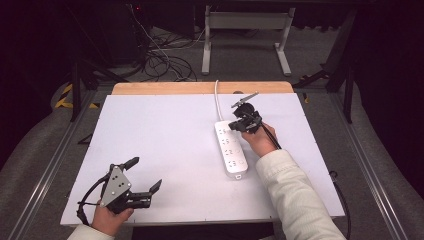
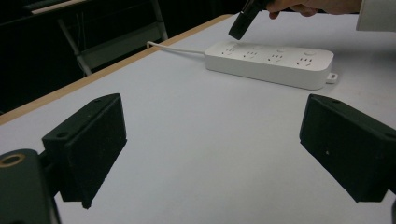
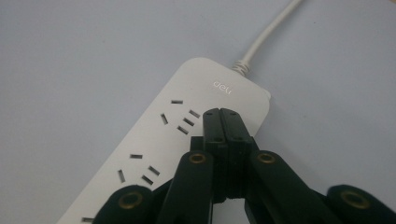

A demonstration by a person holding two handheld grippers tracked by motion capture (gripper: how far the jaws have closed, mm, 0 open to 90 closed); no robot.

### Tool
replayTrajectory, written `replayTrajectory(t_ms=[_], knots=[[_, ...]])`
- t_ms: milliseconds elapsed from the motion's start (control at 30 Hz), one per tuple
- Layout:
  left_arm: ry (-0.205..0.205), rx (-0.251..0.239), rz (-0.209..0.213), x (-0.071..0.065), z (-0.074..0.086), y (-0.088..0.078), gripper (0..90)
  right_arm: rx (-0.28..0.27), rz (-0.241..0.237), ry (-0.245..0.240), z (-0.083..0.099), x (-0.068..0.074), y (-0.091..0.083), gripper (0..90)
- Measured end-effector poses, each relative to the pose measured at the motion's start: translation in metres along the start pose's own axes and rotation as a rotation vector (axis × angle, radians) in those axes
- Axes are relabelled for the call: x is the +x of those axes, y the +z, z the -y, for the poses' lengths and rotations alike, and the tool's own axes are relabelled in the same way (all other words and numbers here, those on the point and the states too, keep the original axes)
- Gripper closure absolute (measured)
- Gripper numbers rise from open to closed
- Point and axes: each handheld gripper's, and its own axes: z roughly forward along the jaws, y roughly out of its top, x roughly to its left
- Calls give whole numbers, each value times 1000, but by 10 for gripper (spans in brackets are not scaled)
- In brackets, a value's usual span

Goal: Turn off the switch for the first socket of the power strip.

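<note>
A white power strip (image 1: 231, 149) lies flat on the right half of the white tabletop (image 1: 165, 145), its long axis running away from the person, its white cord (image 1: 217, 100) leading off over the table's far wooden edge (image 1: 200, 88). The right gripper (image 1: 236, 125) hangs over the strip's far, cord end with its jaws pressed together and nothing between them; whether the tips touch the strip I cannot tell. The left gripper (image 1: 146, 174) sits near the front left corner, well apart from the strip, jaws spread wide and empty. Beyond the table lie grey floor, tangled cables (image 1: 162, 60) and a white metal frame (image 1: 245, 30) against a dark room.
</note>
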Motion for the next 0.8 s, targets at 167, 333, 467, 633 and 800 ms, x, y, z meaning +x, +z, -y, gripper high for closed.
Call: replayTrajectory(t_ms=[167, 333, 467, 633, 800], knots=[[0, 0, 1, 0, 0, 0, 77, 1, 4, -5, 0, 0, 3, 900], [0, 1, 1, 0, 0, 0, 77, 3, 7, -6, 0, 1, 5, 900], [0, 0, 1, 0, 0, 0, 77, -1, 5, -12, 0, 2, 6, 900], [1, 0, 1, 0, 0, 0, 78, 3, 14, -18, 0, 2, 8, 900], [5, 2, 1, 0, 0, 0, 77, 2, 19, -22, 0, 2, 9, 900]])
